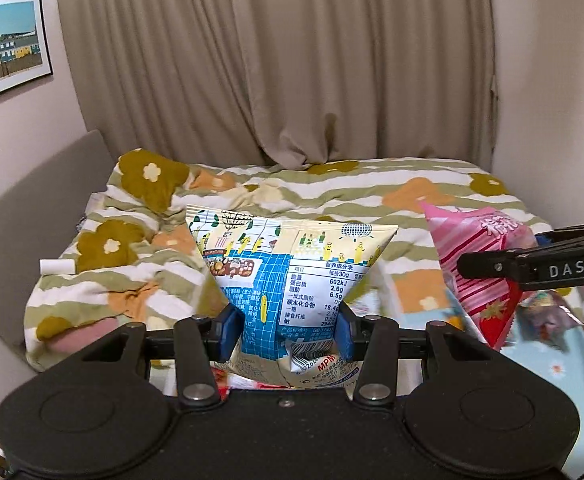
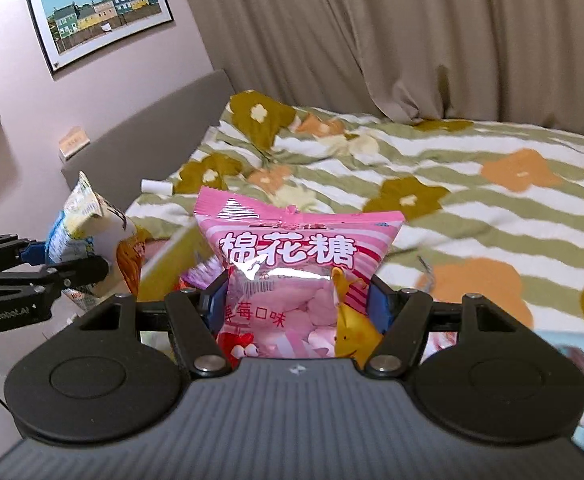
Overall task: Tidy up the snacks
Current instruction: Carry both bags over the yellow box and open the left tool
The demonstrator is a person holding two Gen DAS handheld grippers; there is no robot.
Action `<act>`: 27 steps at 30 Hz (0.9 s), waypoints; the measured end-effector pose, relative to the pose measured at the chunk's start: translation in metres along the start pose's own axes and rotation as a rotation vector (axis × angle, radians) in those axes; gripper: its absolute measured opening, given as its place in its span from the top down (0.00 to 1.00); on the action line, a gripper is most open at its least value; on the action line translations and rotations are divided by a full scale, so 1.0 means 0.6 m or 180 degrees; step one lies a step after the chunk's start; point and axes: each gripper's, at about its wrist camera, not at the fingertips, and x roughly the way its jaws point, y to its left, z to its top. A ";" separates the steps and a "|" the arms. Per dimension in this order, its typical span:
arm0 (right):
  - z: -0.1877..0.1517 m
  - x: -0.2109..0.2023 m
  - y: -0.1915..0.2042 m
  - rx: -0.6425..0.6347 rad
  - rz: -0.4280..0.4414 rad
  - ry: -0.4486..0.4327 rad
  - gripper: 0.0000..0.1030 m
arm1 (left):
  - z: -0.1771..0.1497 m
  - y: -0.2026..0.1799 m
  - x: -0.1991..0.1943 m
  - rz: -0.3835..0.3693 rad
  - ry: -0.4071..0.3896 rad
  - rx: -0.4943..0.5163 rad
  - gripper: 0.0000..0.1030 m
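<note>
My left gripper (image 1: 288, 330) is shut on a blue and cream snack bag (image 1: 292, 264), held upright above the bed, its nutrition label facing me. My right gripper (image 2: 298, 304) is shut on a pink marshmallow bag (image 2: 296, 248), also held up in the air. In the left wrist view the pink bag (image 1: 476, 256) and the right gripper sit at the right. In the right wrist view the blue and cream bag (image 2: 84, 224) and the left gripper (image 2: 64, 264) sit at the left. More snack packets (image 1: 548, 320) lie below, partly hidden.
A bed with a striped flower-print duvet (image 1: 332, 188) fills the middle. A grey headboard (image 1: 32, 208) runs along the left, beige curtains (image 1: 292, 60) hang behind. A small white roll (image 1: 56, 267) lies on the duvet. A light blue surface (image 1: 564, 380) lies at lower right.
</note>
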 end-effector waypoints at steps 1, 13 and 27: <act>0.008 0.013 0.015 0.0016 0.0001 -0.0009 0.21 | 0.004 0.011 0.010 -0.0006 0.0032 0.0014 0.51; 0.065 0.175 0.102 0.0288 -0.0400 0.0060 0.20 | 0.030 0.117 0.203 -0.0573 0.0544 0.0032 0.49; 0.048 0.251 0.105 0.0491 -0.0894 0.0268 0.20 | -0.006 0.156 0.216 -0.0779 0.0507 -0.0191 0.04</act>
